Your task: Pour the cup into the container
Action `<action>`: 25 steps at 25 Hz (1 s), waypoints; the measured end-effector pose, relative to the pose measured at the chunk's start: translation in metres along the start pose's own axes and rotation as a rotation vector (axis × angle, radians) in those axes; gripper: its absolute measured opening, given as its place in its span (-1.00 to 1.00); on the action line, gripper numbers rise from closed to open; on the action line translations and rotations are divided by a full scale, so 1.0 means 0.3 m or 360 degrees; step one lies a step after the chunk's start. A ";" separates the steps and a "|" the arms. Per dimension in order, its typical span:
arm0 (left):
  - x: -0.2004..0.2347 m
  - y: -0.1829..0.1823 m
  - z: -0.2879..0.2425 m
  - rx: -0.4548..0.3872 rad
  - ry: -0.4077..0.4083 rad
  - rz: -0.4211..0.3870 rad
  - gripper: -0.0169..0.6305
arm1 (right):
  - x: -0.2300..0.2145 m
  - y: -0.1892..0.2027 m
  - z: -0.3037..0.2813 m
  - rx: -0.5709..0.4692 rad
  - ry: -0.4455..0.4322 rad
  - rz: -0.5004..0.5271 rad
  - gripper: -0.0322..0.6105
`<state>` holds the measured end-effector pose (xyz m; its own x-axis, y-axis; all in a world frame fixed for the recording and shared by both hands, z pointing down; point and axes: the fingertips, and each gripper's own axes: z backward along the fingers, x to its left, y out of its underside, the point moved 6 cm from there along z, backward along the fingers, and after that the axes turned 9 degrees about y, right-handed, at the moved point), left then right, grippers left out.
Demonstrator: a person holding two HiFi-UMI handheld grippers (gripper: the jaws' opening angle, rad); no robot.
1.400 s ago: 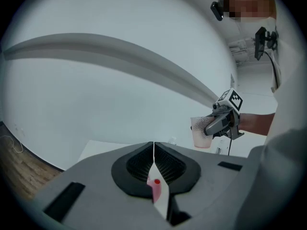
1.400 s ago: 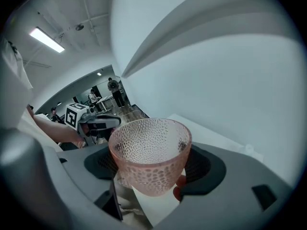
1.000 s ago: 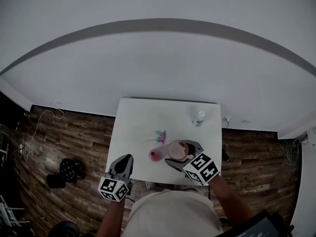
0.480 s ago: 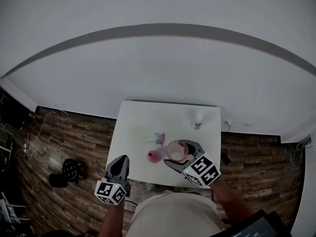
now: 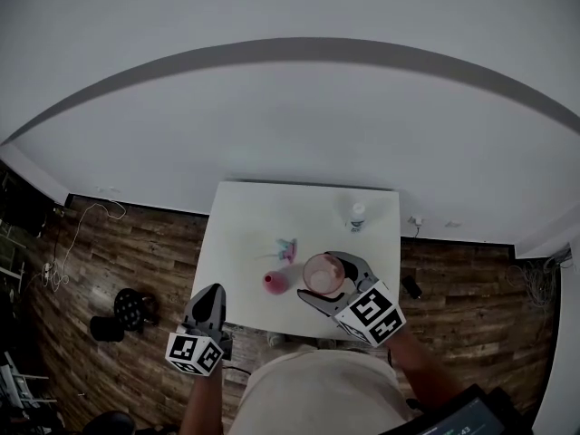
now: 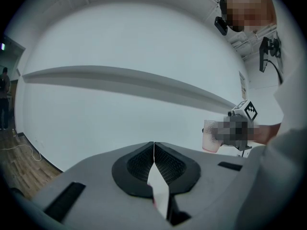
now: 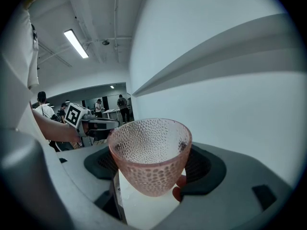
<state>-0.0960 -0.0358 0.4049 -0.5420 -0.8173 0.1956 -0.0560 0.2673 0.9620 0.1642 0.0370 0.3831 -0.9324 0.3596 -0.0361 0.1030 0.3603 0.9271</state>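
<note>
Two grippers sit low in the head view: the right gripper [image 5: 326,279] has its jaws wide apart and clamped on the sides of a dimpled pink cup [image 5: 320,273]. It holds the cup upright over the near edge of the white table [image 5: 245,234], just right of a small pink container [image 5: 273,282]. Left gripper [image 5: 210,294] is by the table's lower left corner, jaws fully together, nothing between them.

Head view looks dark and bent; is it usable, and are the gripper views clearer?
Head view: dim, strong fisheye, table small but readable. Right gripper view: cup sharp, well lit, edges curved. Left gripper view: black corners, mosaic patch beside the cup.
</note>
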 end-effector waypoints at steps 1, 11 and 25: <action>-0.004 -0.001 -0.002 -0.0002 0.0000 -0.0002 -0.91 | -0.002 -0.002 0.003 -0.0007 0.0002 0.0004 0.30; -0.077 0.048 -0.018 0.0027 -0.0007 -0.0017 -0.91 | -0.034 0.056 0.063 -0.0021 0.0052 0.0041 0.30; -0.094 0.125 -0.013 0.0100 -0.0015 -0.0013 -0.91 | -0.030 0.175 0.071 0.0026 0.0082 0.0051 0.30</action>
<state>-0.0797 -0.0047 0.4361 -0.5492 -0.8147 0.1858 -0.1129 0.2927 0.9495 0.1855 0.0710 0.4240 -0.9451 0.3265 0.0131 0.1383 0.3634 0.9213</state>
